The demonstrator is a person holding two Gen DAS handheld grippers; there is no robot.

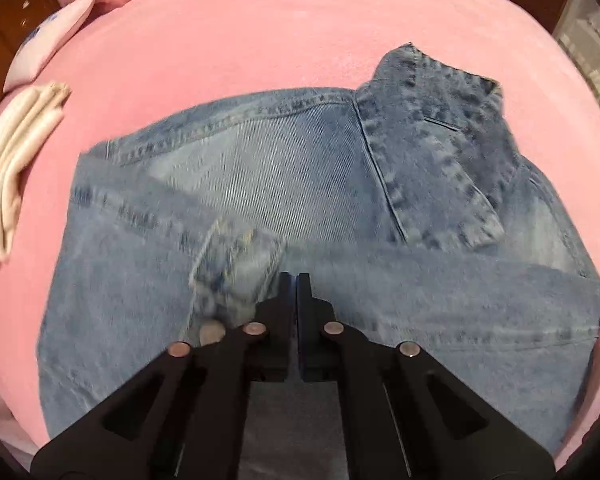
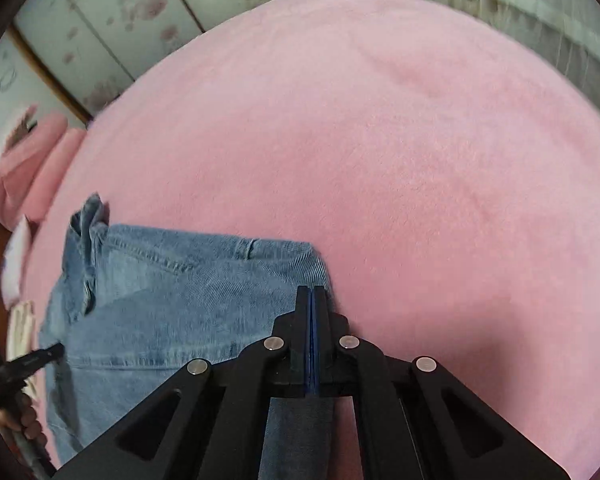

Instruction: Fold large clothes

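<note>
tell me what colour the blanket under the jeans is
Pink. The blanket shows best in the right wrist view, filling most of the frame beyond the jeans.

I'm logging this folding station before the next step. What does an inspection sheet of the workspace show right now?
Surface: pink blanket, soft, covering the bed.
Job's things: blue denim jacket spread flat, collar turned up, a sleeve drawn across it.
Clutter: folded cream cloth and a pale pillow beside the jacket.
Grippers: left gripper and right gripper over the denim, jaws shut; what they pinch is unclear.
Cables: nothing seen.
Surroundings: floral wall panels, wooden furniture.
</note>
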